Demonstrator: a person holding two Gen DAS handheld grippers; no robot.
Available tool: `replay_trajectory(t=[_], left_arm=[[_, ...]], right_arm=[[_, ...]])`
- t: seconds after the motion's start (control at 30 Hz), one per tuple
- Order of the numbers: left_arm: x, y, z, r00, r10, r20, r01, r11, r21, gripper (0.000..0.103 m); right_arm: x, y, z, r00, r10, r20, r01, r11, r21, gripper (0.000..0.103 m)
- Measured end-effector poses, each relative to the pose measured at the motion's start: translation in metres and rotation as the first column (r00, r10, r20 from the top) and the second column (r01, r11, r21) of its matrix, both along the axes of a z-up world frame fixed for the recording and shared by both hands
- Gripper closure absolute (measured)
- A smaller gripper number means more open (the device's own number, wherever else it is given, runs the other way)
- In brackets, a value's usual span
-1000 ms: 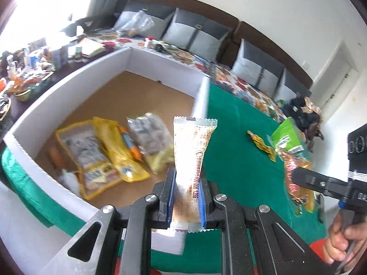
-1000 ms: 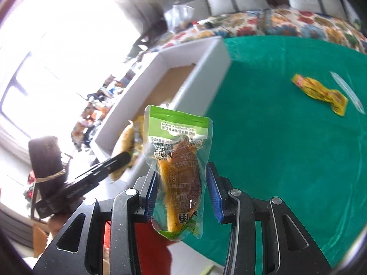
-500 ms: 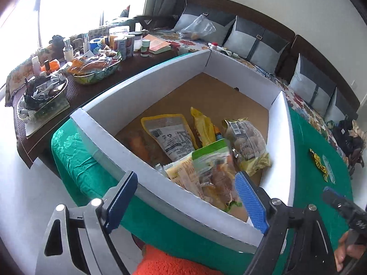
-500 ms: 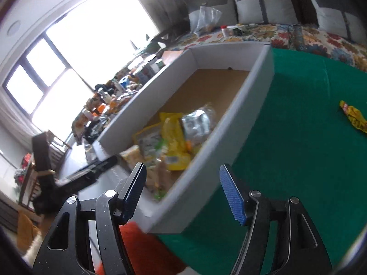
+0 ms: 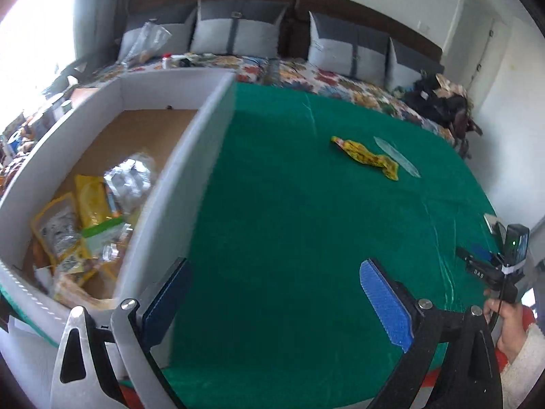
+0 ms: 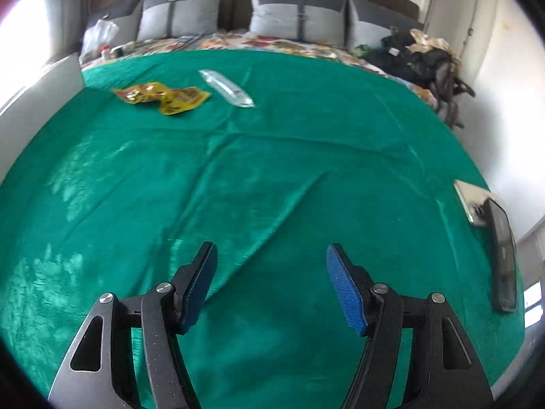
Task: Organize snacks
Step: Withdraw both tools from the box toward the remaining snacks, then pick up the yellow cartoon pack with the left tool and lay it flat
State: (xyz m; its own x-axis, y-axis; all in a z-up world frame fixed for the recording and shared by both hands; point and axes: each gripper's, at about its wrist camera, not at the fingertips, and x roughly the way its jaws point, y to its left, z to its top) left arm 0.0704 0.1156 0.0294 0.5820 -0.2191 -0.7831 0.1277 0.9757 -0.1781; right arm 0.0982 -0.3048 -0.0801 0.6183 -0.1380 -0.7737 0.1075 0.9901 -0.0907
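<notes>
A white box (image 5: pixel 190 156) with a brown floor stands on the left of the green table and holds several snack packets (image 5: pixel 92 204). A yellow snack packet (image 5: pixel 366 156) and a clear packet (image 5: pixel 396 156) lie on the green cloth far from both grippers; they also show in the right wrist view, yellow (image 6: pixel 163 95) and clear (image 6: pixel 226 88). My left gripper (image 5: pixel 274 286) is open and empty over the cloth beside the box's right wall. My right gripper (image 6: pixel 270 274) is open and empty over the bare cloth. The right gripper also shows in the left wrist view (image 5: pixel 494 262).
A phone (image 6: pixel 502 255) and a flat silver thing (image 6: pixel 471 201) lie at the table's right edge. A sofa with grey cushions (image 6: pixel 299 17) and a floral cover runs behind the table. A dark heap of clothes (image 6: pixel 419 58) sits at its right end.
Both grippers let go of their packets into the box and opened. Both have since swung right, away from the box, to face the green cloth.
</notes>
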Motion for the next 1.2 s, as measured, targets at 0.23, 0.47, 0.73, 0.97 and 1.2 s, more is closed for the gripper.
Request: replay_trajectory(t=[0.23, 0.47, 0.73, 0.97, 1.2], left_arm=[[0.029, -0.115, -0.055, 0.975, -0.133, -0.178, 0.135, 0.991, -0.006, 0.005], [0.126, -0.179, -0.073, 0.968, -0.044, -0.246, 0.026, 0.997, -0.077, 0.005], [0.267, -0.224, -0.094, 0.95, 0.135, -0.283, -0.168, 0.981, -0.097, 0.006], [0.309, -0.246, -0.1, 0.975, 0.135, -0.177, -0.129, 0.991, 0.044, 0.003], [0.285, -0.239, -0.102, 0.993, 0.032, -0.111, -0.018, 0.992, 0.126, 0.044]], right_arm=[[0.018, 0.008, -0.001, 1.0, -0.026, -0.006, 0.027, 0.996, 0.089, 0.025], [0.003, 0.022, -0.001, 1.0, 0.027, -0.014, -0.026, 0.995, 0.093, 0.017], [0.002, 0.024, -0.003, 0.999, 0.049, -0.017, -0.047, 0.994, 0.096, 0.014], [0.001, 0.025, -0.003, 0.997, 0.073, -0.018, -0.071, 0.993, 0.099, 0.013], [0.003, 0.025, -0.003, 0.996, 0.083, -0.02, -0.081, 0.992, 0.099, 0.012]])
